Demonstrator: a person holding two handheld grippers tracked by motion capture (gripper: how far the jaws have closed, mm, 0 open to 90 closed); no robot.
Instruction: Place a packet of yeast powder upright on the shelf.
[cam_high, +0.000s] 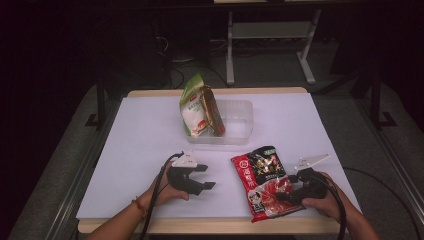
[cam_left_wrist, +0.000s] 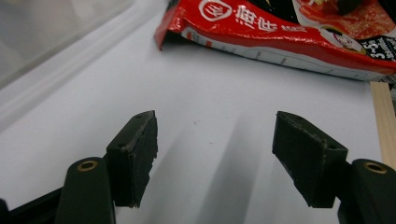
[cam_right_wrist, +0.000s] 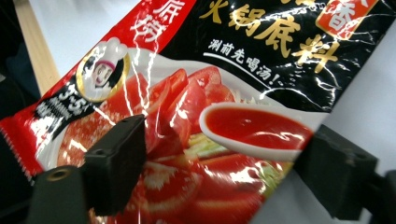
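A red and black soup-base pouch (cam_high: 260, 175) lies on the white table top at the front right. My right gripper (cam_high: 286, 189) reaches over its near right part. In the right gripper view the jaws stand wide on either side of the pouch (cam_right_wrist: 261, 56): one pad rests over its printed face, the other at its edge, and I see no squeeze; the right gripper (cam_right_wrist: 231, 158) is open. My left gripper (cam_high: 207, 176) is low over bare table left of the pouch, open and empty (cam_left_wrist: 219, 149), facing the pouch's red end (cam_left_wrist: 280, 28).
A clear plastic container (cam_high: 240, 140) stands at the table's middle back and holds a green-white packet (cam_high: 194, 107) and a brown packet (cam_high: 214, 114), both upright. Its wall (cam_left_wrist: 46, 37) shows beside the left gripper. The wooden table edge (cam_left_wrist: 384, 121) runs near the pouch.
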